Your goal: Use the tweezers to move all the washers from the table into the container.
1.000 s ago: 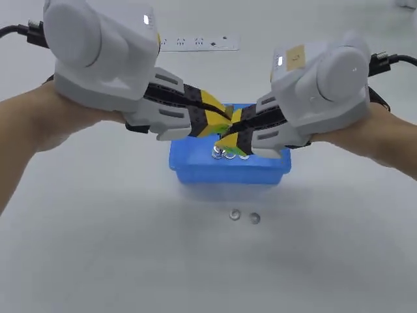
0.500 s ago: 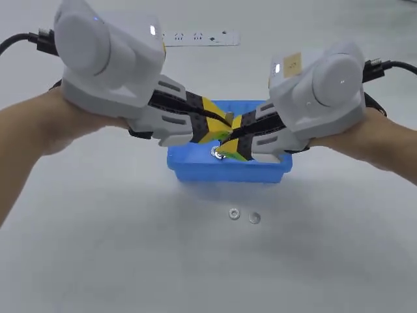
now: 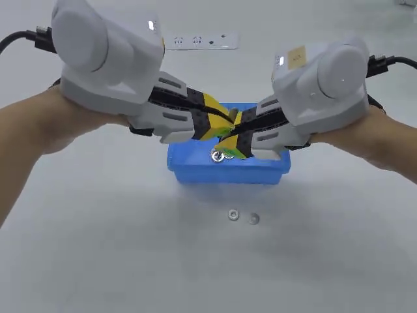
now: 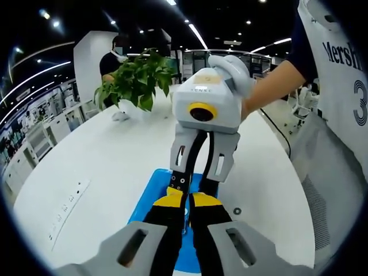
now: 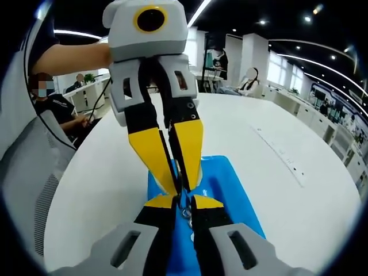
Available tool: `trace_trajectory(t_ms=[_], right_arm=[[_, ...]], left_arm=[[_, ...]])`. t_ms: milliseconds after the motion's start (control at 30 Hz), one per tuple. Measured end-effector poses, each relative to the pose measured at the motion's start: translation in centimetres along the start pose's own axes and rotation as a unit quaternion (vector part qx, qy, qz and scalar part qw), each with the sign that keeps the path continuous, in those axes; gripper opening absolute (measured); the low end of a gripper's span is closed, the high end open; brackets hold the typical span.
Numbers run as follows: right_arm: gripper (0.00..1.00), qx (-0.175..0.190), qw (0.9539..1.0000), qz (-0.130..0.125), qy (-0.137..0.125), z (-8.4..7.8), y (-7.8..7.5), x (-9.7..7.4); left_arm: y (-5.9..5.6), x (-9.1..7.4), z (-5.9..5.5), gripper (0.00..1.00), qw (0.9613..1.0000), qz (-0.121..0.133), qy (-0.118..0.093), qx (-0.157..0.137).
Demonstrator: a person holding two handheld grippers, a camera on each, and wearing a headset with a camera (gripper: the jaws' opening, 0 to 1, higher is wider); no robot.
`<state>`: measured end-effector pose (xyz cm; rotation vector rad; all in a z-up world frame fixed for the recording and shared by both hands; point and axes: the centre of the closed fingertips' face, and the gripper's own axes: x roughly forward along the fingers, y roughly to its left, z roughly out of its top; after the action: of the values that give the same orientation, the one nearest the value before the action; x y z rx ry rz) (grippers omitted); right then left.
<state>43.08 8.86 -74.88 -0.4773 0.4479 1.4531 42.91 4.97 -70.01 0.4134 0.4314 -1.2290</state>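
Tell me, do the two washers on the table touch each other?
Apart. The head view shows bare table between the left washer and the right washer.

Container stands at the middle of the table. Two washers lie side by side on the table in front of it, near its front wall but apart from it. More washers lie inside the container, toward the front. Power strip lies behind the container, well apart, at the far side. Left gripper reaches in from the left, right gripper from the right — tips meet above the container. Tweezers sit between the right gripper's jaws, just beside the left gripper's tips.
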Motion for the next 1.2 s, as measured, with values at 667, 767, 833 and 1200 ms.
trace_trajectory(t_ms=[667,767,833,1200], right_arm=[[0.11,-0.012,0.9992,0.004,-0.039,3.1,2.1,-3.0],[0.10,-0.004,0.9990,0.009,-0.043,3.3,2.9,-3.4],[0.10,0.010,0.9987,0.012,-0.048,3.4,3.3,-3.7],[0.10,-0.017,0.9990,0.014,-0.038,3.1,6.1,-4.9]], left_arm=[[-2.4,-1.7,4.4,0.06,0.9995,0.004,-0.020,0.025],[-3.1,-2.0,4.8,0.06,0.9994,0.003,-0.023,0.024],[-3.6,-2.3,5.0,0.06,0.9994,0.003,-0.026,0.023],[-6.2,-2.9,5.2,0.06,0.9994,-0.010,-0.022,0.026]])
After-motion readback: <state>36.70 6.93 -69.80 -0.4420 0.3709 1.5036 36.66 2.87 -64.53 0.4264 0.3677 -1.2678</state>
